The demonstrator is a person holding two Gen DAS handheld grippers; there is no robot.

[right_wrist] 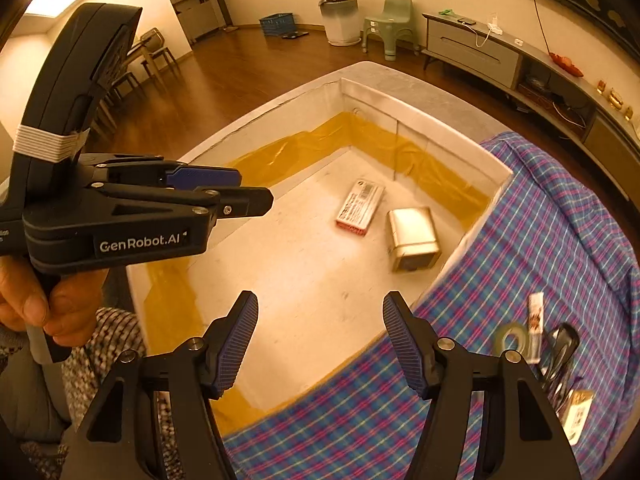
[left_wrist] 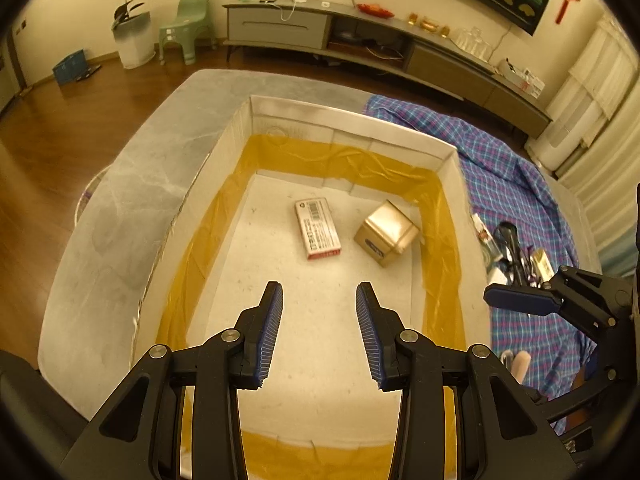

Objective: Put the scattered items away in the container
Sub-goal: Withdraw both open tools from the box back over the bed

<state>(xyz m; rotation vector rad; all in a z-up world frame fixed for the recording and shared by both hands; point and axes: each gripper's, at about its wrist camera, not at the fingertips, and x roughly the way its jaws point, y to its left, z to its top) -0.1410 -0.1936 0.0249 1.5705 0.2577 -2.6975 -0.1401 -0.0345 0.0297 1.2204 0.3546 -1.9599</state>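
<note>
A white box (left_wrist: pixel 352 118) (right_wrist: pixel 424 118) lined with yellow tape sits on the table. On its floor lie a flat red-and-white carton (left_wrist: pixel 318 228) (right_wrist: pixel 360 208) and a gold tin (left_wrist: pixel 386 236) (right_wrist: pixel 414 238) on its side. My left gripper (left_wrist: pixel 319 300) hangs open over the box with nothing between its fingers. My right gripper (right_wrist: pixel 320 308) is open and empty above the box's near right wall. On the plaid cloth (left_wrist: pixel 512 168) (right_wrist: pixel 540 240) to the right lie scattered items: a tape roll (right_wrist: pixel 512 338), a small tube (right_wrist: pixel 535 326), dark-handled tools (right_wrist: pixel 560 356) and a small packet (right_wrist: pixel 578 414).
The left gripper's body (right_wrist: pixel 132 216), held by a hand (right_wrist: pixel 36 300), fills the left of the right wrist view. The right gripper's finger (left_wrist: pixel 520 300) shows at the right edge of the left wrist view. Beyond the grey table (left_wrist: pixel 120 208) are wood floor and a low cabinet (left_wrist: pixel 360 36).
</note>
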